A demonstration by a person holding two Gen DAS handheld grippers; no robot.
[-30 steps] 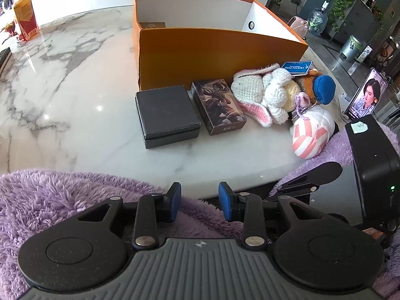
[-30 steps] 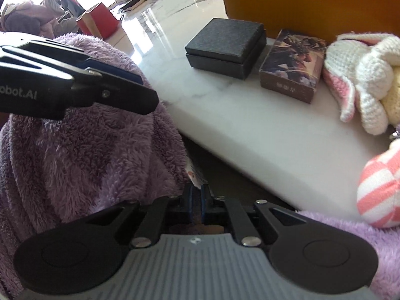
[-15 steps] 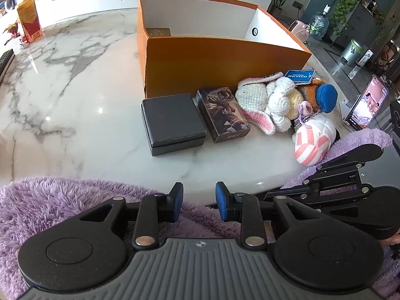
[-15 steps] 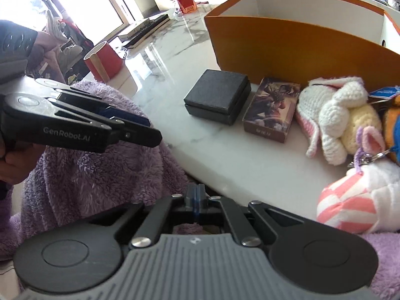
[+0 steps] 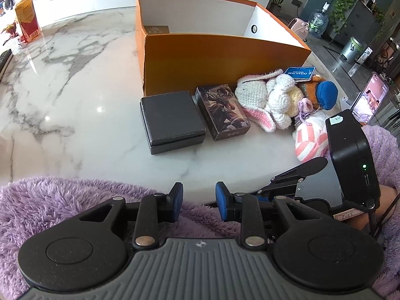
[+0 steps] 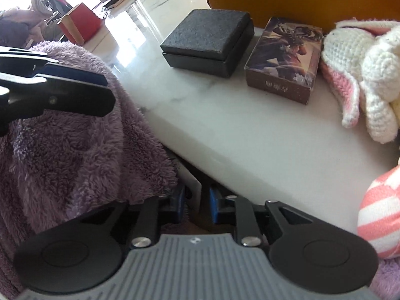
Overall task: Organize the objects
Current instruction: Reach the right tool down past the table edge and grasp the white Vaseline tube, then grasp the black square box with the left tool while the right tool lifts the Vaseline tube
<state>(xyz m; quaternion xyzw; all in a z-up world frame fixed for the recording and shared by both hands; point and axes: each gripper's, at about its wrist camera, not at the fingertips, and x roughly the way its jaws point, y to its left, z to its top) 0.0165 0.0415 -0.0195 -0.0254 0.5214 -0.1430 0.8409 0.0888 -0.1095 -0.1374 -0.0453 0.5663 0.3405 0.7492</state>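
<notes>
Hovering at the near edge of a white marbled surface [image 5: 62, 95], the left gripper [image 5: 196, 197] holds its jaws apart on nothing, above purple fleece [image 5: 62, 197]. Ahead in the left wrist view, an open orange box [image 5: 220, 57] stands on the surface, and a row of things lies along its near wall: a black box [image 5: 172, 117], just beside it a printed card box [image 5: 221, 111], then a crocheted white bunny [image 5: 267, 97] touching an orange-and-blue plush [image 5: 322, 93] with a blue tag [image 5: 300, 73]. A pink-striped plush [image 5: 310, 142] lies nearer the edge. The right gripper [image 5: 300, 172] shows at the lower right, and a phone [image 5: 370, 98] stands propped beyond it.

From the right wrist view, the right gripper [image 6: 197, 205] hangs below the surface edge [image 6: 237, 150], jaws apart and empty. The black box [image 6: 208, 41], card box [image 6: 285, 60] and bunny [image 6: 360, 80] lie in a row ahead, with the striped plush [image 6: 380, 210] at right. The left gripper [image 6: 62, 92] crosses the fleece [image 6: 75, 155] at left.
</notes>
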